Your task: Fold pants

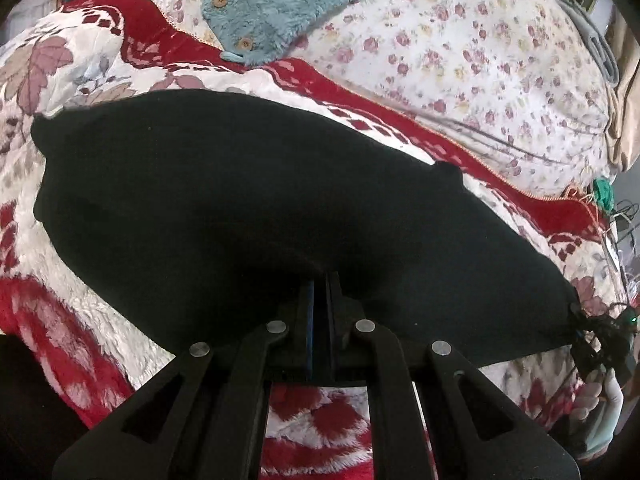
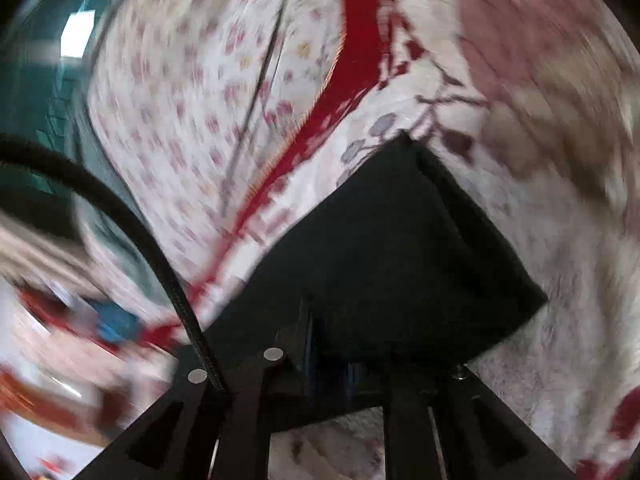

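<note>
Left wrist view: one black pants (image 1: 240, 200), pinched by left claw (image 1: 320, 280) and right claw (image 2: 320, 320)

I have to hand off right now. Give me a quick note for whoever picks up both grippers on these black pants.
Left gripper: shut on the near edge of the black pants.
Right gripper: jaws close together at the pants' edge; that view is blurred, so confirm the grip.
Pants lie spread on the red and white blanket, a teal fleece garment lying beyond them.
Done: both near ends reached.
Left: probably carry the held edge across, lay it down, release and smooth.
</note>
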`<state>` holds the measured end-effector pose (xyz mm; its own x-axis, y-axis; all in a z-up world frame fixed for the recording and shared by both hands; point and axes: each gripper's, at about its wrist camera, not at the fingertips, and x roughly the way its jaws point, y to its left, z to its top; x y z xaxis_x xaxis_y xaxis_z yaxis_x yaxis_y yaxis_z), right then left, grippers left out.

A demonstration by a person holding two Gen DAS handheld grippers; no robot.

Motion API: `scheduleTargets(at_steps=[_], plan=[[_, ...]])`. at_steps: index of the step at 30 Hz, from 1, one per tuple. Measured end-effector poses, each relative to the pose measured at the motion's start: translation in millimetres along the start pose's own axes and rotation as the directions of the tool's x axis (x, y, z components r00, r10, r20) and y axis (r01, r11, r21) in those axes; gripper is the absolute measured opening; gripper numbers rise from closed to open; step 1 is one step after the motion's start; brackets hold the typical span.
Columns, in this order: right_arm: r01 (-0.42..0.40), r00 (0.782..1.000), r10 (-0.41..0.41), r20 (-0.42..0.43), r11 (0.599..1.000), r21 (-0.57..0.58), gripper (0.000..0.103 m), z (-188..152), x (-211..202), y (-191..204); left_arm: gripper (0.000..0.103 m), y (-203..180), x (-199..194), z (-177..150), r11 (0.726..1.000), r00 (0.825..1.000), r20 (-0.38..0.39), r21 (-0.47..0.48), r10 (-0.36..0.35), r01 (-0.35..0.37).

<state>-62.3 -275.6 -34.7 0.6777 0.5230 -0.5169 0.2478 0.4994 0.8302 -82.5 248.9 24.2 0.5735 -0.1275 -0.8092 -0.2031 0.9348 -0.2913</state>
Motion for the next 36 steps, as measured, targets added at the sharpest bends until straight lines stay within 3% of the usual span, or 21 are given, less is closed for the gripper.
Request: scheduleTargets(at_steps=[3, 6, 12, 15, 20, 23, 25, 26, 28, 30, 32, 34, 36], plan=[[-0.049, 0.999, 0.049, 0.019, 0.999, 0.009, 0.011, 5, 0, -4, 0.004, -4, -3, 5, 1.000, 1.000, 0.018, 0.016, 0.002, -0.002], [-0.035, 0.998, 0.039, 0.059, 0.998, -0.061, 0.008, 5, -5, 7, 0.004, -2, -3, 10, 1.000, 1.000, 0.020, -0.013, -0.017, 0.018], [-0.083, 0.985, 0.100, 0.138, 0.989, -0.120, 0.006, 4, -40, 28, 0.004, 1, -23, 12, 0.997, 0.996, 0.050, -0.034, -0.071, 0.073], [-0.076, 0.983, 0.096, 0.157, 0.988, -0.131, 0.006, 4, -57, 27, 0.004, -4, -39, 8, 0.996, 0.992, 0.090, 0.004, -0.089, 0.089], [0.014, 0.995, -0.003, 0.096, 0.993, -0.117, 0.006, -1, -47, 20, 0.004, 6, -31, 5, 0.992, 0.991, 0.060, -0.041, -0.117, 0.119], [0.048, 0.996, -0.042, 0.074, 0.995, -0.091, 0.014, -5, -44, 20, 0.005, 13, -27, 1, 0.992, 0.994, 0.012, -0.054, -0.113, 0.113], [0.047, 0.997, -0.042, 0.064, 0.996, -0.075, 0.040, -11, -46, 20, 0.005, 20, -26, -2, 0.991, 0.994, -0.012, -0.078, -0.108, 0.106], [0.052, 0.997, -0.048, 0.064, 0.996, -0.070, 0.047, -14, -47, 20, 0.005, 24, -27, -3, 0.990, 0.994, -0.015, -0.092, -0.106, 0.104], [0.021, 0.998, -0.018, 0.053, 0.998, -0.067, 0.050, -23, -50, 22, 0.005, 33, -32, -2, 0.985, 0.993, 0.000, -0.128, -0.114, 0.113], [-0.012, 1.000, 0.013, 0.020, 0.998, -0.063, 0.050, -32, -47, 25, 0.017, 37, -35, -1, 0.980, 0.992, 0.019, -0.148, -0.129, 0.130], [-0.038, 0.999, 0.037, -0.012, 0.997, -0.067, 0.050, -39, -41, 29, 0.055, 40, -38, 1, 0.968, 0.984, 0.050, -0.180, -0.168, 0.175], [-0.069, 0.997, 0.066, -0.040, 0.995, -0.074, 0.050, -45, -33, 34, 0.064, 43, -39, 1, 0.951, 0.976, 0.082, -0.221, -0.202, 0.216], [-0.067, 0.996, 0.062, -0.067, 0.996, -0.065, 0.050, -49, -21, 36, 0.064, 40, -37, 3, 0.954, 0.978, 0.071, -0.221, -0.194, 0.205]])
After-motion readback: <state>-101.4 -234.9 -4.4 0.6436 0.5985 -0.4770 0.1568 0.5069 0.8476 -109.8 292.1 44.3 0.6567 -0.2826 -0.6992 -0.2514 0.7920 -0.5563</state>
